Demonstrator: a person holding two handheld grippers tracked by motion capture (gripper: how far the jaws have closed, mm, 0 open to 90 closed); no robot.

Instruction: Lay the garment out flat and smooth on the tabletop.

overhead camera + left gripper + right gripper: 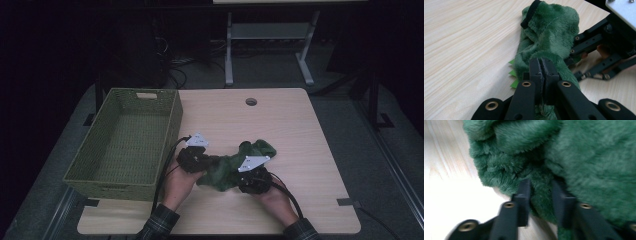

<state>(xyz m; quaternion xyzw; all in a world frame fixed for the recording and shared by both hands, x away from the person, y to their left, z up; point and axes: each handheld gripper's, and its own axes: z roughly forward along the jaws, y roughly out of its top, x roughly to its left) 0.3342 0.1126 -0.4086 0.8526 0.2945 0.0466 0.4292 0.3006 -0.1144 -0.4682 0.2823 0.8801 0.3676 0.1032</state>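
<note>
A dark green plush garment (223, 166) lies bunched on the wooden table (285, 130) between my two grippers. In the left gripper view it (549, 27) shows a black strap (530, 13) at its far end and small light green spikes (512, 72) along one edge. My left gripper (540, 62) is shut on a fold at the garment's near end; the high view has it (201, 163) at the cloth's left side. My right gripper (541, 188) has a thick fold of the plush (586, 157) pinched between its pads, at the cloth's right side (241, 176).
A green woven basket (172, 127) stands empty at the table's left, close beside my left hand. A round cable hole (251, 101) sits near the far edge. Bare wood spreads right of the cloth and beyond it. A metal table frame (270, 45) stands behind on the floor.
</note>
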